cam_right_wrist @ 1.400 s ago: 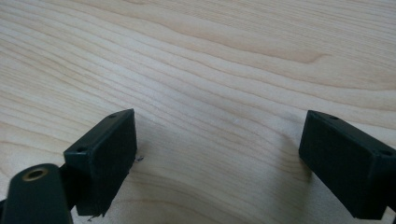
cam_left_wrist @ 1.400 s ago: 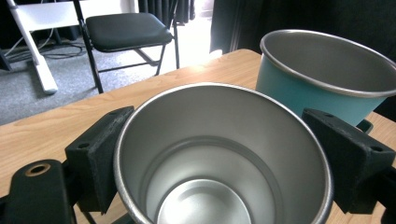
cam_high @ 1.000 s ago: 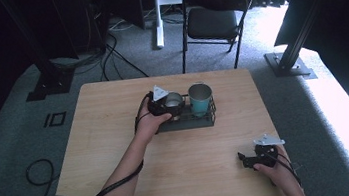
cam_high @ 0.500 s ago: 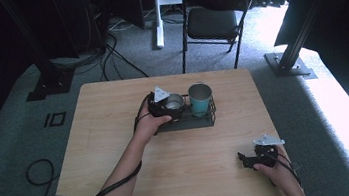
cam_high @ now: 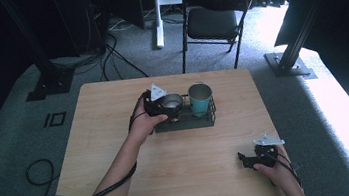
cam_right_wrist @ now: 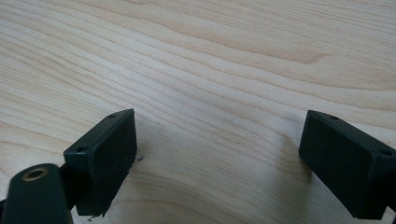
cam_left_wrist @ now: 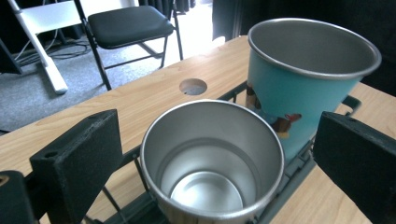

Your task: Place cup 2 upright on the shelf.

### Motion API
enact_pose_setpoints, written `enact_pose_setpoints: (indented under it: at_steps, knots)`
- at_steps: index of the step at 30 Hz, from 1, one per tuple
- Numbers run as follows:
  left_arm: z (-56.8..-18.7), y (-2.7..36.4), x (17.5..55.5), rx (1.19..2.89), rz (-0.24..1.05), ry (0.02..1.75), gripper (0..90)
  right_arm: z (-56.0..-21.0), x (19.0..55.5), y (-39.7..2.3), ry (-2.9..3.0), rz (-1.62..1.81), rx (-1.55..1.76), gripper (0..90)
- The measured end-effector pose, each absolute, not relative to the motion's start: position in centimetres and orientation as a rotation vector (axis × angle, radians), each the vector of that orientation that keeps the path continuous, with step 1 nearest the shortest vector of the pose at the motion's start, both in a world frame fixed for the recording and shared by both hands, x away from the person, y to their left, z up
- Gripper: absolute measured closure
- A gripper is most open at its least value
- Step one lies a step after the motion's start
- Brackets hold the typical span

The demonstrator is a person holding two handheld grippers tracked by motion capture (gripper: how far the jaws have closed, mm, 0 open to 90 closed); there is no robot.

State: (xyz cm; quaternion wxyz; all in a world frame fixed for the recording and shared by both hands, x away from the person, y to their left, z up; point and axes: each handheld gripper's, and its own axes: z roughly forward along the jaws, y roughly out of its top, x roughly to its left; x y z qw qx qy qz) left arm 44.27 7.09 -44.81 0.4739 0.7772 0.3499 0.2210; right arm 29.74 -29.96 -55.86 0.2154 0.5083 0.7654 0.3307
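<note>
Two cups stand side by side in a black wire rack (cam_high: 205, 120) at the frame's centre. The bare steel cup (cam_left_wrist: 212, 161) sits between the left gripper's (cam_left_wrist: 219, 154) wide-spread jaws, untouched. The teal cup (cam_left_wrist: 308, 79), upper right, carries an unreadable printed figure. The right gripper (cam_right_wrist: 219, 163) gapes over woodgrain table (cam_right_wrist: 210, 60), lower right.

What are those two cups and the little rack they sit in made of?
The plain cup looks like bare brushed steel, with a dull grey sheen inside. The teal cup seems to be metal too: same grey inside, teal coating with a printed picture outside. The rack looks like thin black wire, probably coated metal.
</note>
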Motion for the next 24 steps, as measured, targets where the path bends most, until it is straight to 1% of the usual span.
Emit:
enact_pose_setpoints:
  at_steps: [24]
  knots:
    - [-44.0, 11.8, 42.6, 1.865, 0.562, 0.932, 2.4, -55.9, 29.7, -30.0, 2.124, 0.917, 1.409, 10.9]
